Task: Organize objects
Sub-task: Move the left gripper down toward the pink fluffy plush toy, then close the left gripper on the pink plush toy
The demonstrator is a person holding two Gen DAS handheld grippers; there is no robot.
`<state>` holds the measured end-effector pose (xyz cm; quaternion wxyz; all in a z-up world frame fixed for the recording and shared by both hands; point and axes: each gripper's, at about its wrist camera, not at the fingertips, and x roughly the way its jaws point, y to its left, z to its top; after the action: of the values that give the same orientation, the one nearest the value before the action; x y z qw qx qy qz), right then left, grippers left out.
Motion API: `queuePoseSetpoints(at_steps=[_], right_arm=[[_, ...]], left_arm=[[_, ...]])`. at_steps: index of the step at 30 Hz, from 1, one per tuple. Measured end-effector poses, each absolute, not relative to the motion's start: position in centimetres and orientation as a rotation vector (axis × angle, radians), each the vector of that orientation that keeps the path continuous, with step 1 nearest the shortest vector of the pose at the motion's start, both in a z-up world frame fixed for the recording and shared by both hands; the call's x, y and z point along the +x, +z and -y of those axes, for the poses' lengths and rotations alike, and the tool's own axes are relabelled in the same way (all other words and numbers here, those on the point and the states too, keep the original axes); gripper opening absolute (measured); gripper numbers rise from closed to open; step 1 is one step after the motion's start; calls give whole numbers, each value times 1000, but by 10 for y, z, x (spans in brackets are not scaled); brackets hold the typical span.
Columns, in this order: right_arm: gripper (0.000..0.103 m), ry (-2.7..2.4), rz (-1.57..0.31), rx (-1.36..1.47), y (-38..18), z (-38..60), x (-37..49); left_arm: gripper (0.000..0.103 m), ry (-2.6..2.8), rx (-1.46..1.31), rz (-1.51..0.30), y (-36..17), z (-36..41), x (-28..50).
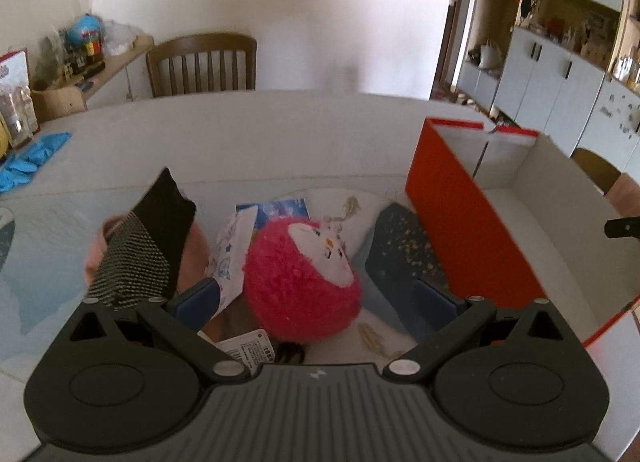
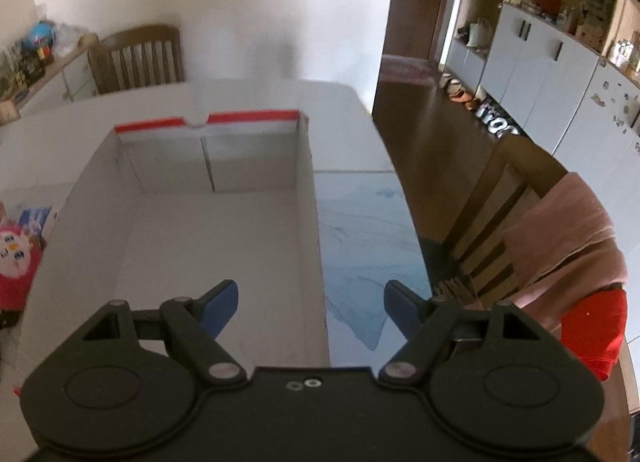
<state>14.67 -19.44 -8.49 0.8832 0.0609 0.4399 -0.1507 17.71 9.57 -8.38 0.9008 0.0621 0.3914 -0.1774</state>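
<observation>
So the pink plush toy [image 1: 304,282] is sitting right between the spread fingers of the left gripper [image 1: 320,294], with nothing pinched yet. I'm guessing that claw is lining up to grab it, since it's the fattest, easiest thing in the pile. Its white paper tag [image 1: 250,350] is poking out at about 7 o'clock from the toy; there's printing on it, but it's too small for me to read.

At 9 o'clock from the toy a black-and-grey sock [image 1: 144,246] is lying over something pale pink, and a patterned paper bag [image 1: 234,254] is leaning against the toy's left side. A dark blue cloth with gold flecks [image 1: 404,246] is lying at 3 o'clock, right up against the orange wall of the big open box [image 1: 460,222].

The right gripper [image 2: 312,308] is hovering over that box's near right wall [image 2: 308,222], fingers wide apart and gripping nothing. The box is looking empty inside, so it's probably where everything's going. Everything is sitting on the table [image 1: 240,130].
</observation>
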Motion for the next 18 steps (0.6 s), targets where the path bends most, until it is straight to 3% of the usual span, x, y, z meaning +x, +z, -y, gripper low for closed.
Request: queuePoseSetpoints(at_steps=[7, 12, 16, 18], right_arm=[[75, -316, -964, 133, -94, 203, 154], [59, -318, -988, 122, -99, 206, 164], [53, -324, -997, 121, -102, 209, 169], [44, -321, -1005, 118, -104, 210, 170]], left_arm=[[103, -354, 209, -907, -114, -80, 198], [103, -315, 201, -959, -124, -77, 216], [103, -308, 200, -965, -127, -73, 225], [103, -305, 208, -969, -129, -70, 229]])
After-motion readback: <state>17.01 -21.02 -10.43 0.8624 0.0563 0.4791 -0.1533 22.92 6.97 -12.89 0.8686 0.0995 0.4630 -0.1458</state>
